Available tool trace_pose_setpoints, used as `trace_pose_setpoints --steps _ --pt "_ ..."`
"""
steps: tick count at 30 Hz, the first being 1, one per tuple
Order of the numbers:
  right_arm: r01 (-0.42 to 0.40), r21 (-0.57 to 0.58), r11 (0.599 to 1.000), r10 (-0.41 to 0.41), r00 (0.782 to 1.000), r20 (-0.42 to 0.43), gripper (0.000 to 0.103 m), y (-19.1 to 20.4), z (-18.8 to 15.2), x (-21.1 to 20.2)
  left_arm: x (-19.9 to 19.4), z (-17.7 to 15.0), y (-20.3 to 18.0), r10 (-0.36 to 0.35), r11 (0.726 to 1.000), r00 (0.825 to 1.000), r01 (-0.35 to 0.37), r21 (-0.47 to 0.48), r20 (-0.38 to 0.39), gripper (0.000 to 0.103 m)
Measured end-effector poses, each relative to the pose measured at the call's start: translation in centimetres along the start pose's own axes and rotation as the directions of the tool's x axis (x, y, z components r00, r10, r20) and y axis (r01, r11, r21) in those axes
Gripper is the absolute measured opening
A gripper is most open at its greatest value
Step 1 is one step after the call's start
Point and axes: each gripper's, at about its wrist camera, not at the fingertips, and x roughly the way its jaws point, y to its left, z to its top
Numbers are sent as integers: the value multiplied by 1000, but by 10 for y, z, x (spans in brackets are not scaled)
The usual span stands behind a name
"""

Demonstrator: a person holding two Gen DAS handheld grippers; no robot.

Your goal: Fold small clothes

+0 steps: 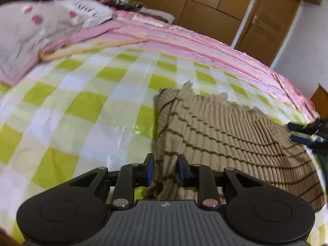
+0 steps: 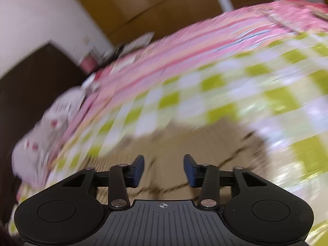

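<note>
A beige ribbed knit garment [image 1: 225, 143] with thin brown stripes and a frayed far edge lies on the green and white checked sheet [image 1: 82, 106]. My left gripper [image 1: 166, 170] stands over the garment's near left corner. Its blue pads are apart, with knit showing in the gap, and I see no pinch on it. The right gripper [image 1: 295, 132] shows at the right edge of the left wrist view, over the garment's right side. In the blurred right wrist view the right gripper [image 2: 163, 169] is wide open above the garment [image 2: 184, 141], with nothing held.
A pink striped blanket [image 1: 184, 37] runs along the far side of the bed. A pale cloth with pink spots [image 1: 41, 26] lies at the far left. Wooden wardrobe doors [image 1: 205, 2] and a door [image 1: 264, 24] stand beyond the bed. The checked sheet spreads left of the garment.
</note>
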Motion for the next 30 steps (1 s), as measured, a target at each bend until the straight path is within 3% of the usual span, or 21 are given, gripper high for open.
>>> trace_pose_setpoints --steps 5,6,7,10,15,19,24,30 --pt "32 -101 994 -41 995 -87 47 37 -18 39 1 1 11 -31 999 1000 31 -35 0 38" --pt "50 -126 991 -61 994 -91 35 42 -20 44 0 2 12 -38 999 999 38 -37 0 38" --pt "79 -155 985 -92 993 -80 14 46 -23 48 -1 2 14 -45 998 999 45 -34 2 38" --pt "90 -160 983 -99 994 -54 6 52 -20 46 -5 3 16 -63 997 998 64 -31 12 38" --pt "86 -160 983 -79 996 46 5 64 -3 36 -17 7 20 -103 993 993 106 -48 62 38" --pt "115 -110 987 -99 985 138 5 59 7 39 -21 7 19 -126 991 988 130 -36 85 38" --pt "207 -175 963 -207 978 18 11 52 -4 78 0 -1 17 -55 999 999 55 -1 2 40" --pt "223 -229 948 -210 975 77 18 71 -1 65 -2 0 16 -21 999 1000 20 26 14 43"
